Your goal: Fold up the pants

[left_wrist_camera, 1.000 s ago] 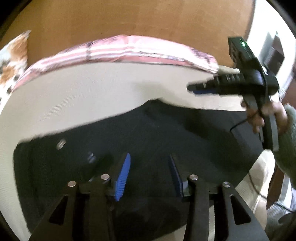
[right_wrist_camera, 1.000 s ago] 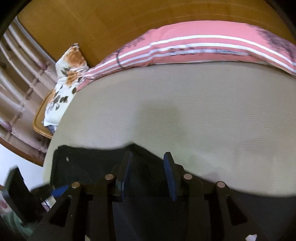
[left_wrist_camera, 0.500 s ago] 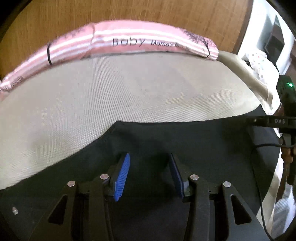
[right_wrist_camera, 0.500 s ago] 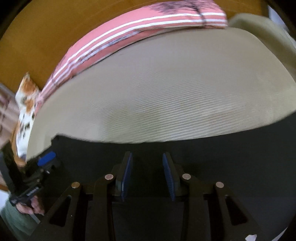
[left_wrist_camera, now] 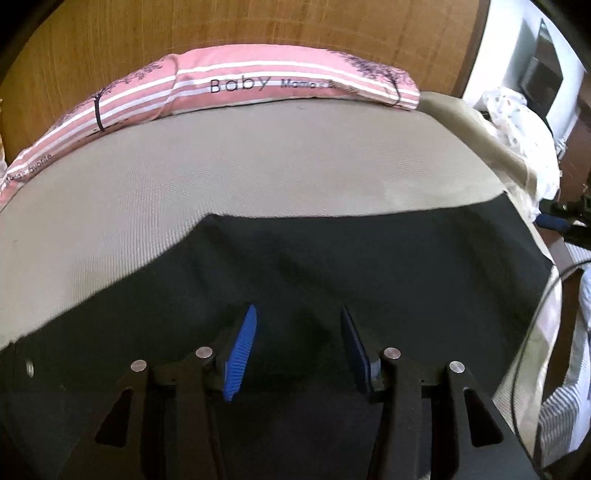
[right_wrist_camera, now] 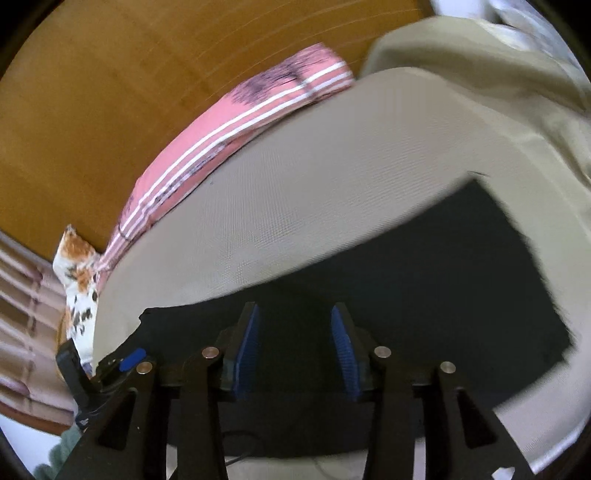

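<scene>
Under and ahead of both grippers lies one pair of dark pants (left_wrist_camera: 369,266), spread flat on the bed (left_wrist_camera: 258,162). Left of the left gripper (left_wrist_camera: 299,343) the cloth runs off toward a metal button (left_wrist_camera: 29,368), which suggests the waistband is at that end. That gripper has its blue pads spread apart with nothing between them, poised just above the fabric; whether it touches I cannot tell. Ahead of it, a single pink striped pillow (left_wrist_camera: 258,81) rests against the wooden headboard (left_wrist_camera: 258,26). Far to its right the tip of the other tool shows past the pants' edge.

In the right wrist view, the right gripper (right_wrist_camera: 297,343) is likewise spread wide and empty over the pants (right_wrist_camera: 424,280), with the left tool visible low to its left. To its right the pants end in a squared hem (right_wrist_camera: 517,258). One floral cushion (right_wrist_camera: 79,280) sits far left.

I judge the pants light, soft and limp: they will drape and sag. Pinching a hem corner or waistband edge through both layers seems best.
</scene>
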Demonstrator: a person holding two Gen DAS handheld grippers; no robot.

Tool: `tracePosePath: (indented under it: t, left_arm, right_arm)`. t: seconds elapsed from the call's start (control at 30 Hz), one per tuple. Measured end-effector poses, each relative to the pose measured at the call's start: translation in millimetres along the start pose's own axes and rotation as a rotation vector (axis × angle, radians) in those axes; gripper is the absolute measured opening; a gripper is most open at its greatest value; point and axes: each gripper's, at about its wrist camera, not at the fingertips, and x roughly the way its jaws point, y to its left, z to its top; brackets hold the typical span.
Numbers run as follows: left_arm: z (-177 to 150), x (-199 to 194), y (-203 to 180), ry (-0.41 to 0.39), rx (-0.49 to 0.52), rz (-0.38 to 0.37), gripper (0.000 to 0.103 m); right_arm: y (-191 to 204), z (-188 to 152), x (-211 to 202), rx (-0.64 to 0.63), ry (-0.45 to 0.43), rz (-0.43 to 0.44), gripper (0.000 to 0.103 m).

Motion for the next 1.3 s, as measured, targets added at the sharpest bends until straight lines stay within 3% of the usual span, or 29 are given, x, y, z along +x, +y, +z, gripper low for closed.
tracePosePath:
  t: [0.27,0.5,0.67,0.83,1.0,1.13,1.3]
  left_arm:
    - [-23.4,-19.8,-39.8,0.004,0.023,-0.042,0.05]
    - [-35.6,-15.0,-67.8,0.045,0.083,-0.029,0.05]
    - [-39.5,-9.9,-74.8,0.068,0.089,-0.015,0.05]
    - [-44.0,1.3,-79.5,0.095,0.096,0.0,0.05]
    - [-46.3,4.6,-82.7,0.071,0.118,0.016,0.053]
    - [-43.8,2.6,-79.9,0.072,0.103,0.001,0.053]
    - [-38.0,-13.5,-53.3,0.053,-0.015,-0.04,0.053]
  right_arm:
    - [-102.7,-43.6,-57.9,0.235,-0.041,-0.056,0.043]
    - [-168.7,-69.5,-55.0,0.447,-0.076,-0.014,0.043]
    - [-193.7,-69.6,-46.8,0.51,-0.118,0.042,0.042]
    - [-199.6,-58.0,-39.5,0.511,-0.163,0.078,0.037]
    - [-201.2,-51.0,-29.0,0.501,-0.168,0.065,0.011]
    - [-191.3,-48.9,-35.3,0.504,-0.177,0.054,0.009]
    - [-138.7,-28.9,-50.8,0.417,-0.201,0.122,0.008]
